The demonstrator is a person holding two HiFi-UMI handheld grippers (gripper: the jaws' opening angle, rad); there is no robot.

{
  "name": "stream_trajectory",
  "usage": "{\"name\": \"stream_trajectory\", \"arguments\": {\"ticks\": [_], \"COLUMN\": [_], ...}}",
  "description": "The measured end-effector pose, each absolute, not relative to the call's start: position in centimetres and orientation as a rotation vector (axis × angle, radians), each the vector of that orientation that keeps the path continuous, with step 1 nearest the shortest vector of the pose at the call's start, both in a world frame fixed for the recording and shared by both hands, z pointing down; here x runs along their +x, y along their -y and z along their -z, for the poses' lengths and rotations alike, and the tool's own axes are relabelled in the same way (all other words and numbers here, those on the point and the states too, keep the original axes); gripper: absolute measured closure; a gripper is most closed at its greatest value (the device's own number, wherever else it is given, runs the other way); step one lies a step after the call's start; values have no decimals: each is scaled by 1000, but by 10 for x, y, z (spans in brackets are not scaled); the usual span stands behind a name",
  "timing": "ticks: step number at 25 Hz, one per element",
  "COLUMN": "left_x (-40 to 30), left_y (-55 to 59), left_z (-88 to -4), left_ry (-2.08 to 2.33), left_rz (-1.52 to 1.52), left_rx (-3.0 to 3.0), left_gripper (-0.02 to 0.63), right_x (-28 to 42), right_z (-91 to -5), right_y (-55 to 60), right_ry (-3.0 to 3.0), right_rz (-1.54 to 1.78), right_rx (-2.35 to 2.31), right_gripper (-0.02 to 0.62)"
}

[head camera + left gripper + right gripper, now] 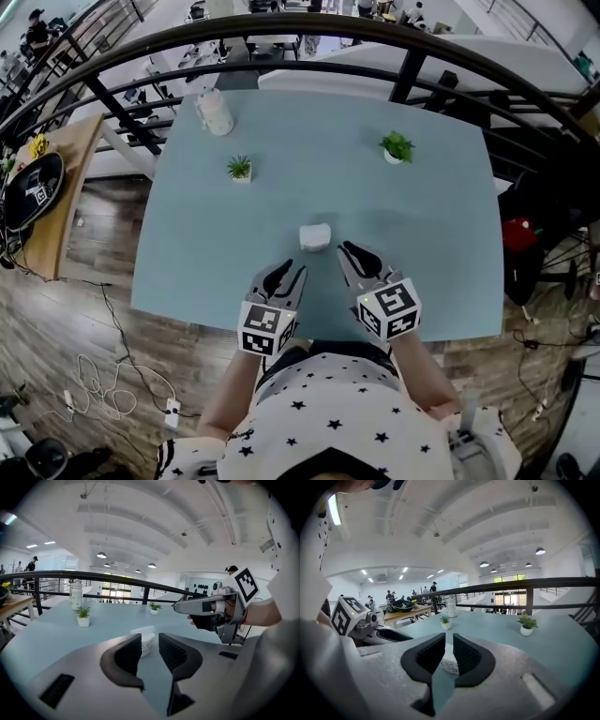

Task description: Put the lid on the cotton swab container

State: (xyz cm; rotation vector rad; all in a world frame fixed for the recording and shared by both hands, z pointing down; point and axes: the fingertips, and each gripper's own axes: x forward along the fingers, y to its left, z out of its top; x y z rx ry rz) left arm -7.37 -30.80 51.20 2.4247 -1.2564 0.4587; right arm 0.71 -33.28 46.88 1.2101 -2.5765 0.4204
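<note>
A small white cotton swab container [315, 236] stands on the blue-grey table [431, 244], a little nearer than its middle; a wider white top piece rests on it. My left gripper [287, 276] hovers just short of it on the left, jaws apart with nothing between them. In the left gripper view the container [145, 632] shows beyond the gap of the left gripper [149, 642]. My right gripper [352, 255] is close on the container's right, jaws parted by a narrow gap. Through that gap of the right gripper [448, 644] the container [449, 663] shows, untouched.
Two small potted plants [240, 168] [397, 147] and a white bottle [215, 112] stand farther back on the table. A dark railing [309, 33] curves behind it. A wooden side table with a black pan [33, 187] is at the left. The table's near edge lies under my grippers.
</note>
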Motion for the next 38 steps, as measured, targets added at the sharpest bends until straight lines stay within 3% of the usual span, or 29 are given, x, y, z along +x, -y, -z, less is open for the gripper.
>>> {"name": "stream_trajectory", "arguments": {"ticks": [20,38], "left_x": [-40,-36], "left_y": [366,393], "left_z": [-565,-597], "left_ry": [1159,1169], "left_rz": [-645,-737], "left_rx": [2450,2425], "left_gripper": [321,318], "right_x": [-1,-22], "right_z": [-509,-536], "right_y": [395,414], "right_ry": [2527,2508], "right_rz": [-506,-555], "right_rx": [1095,984], "right_gripper": [421,390]}}
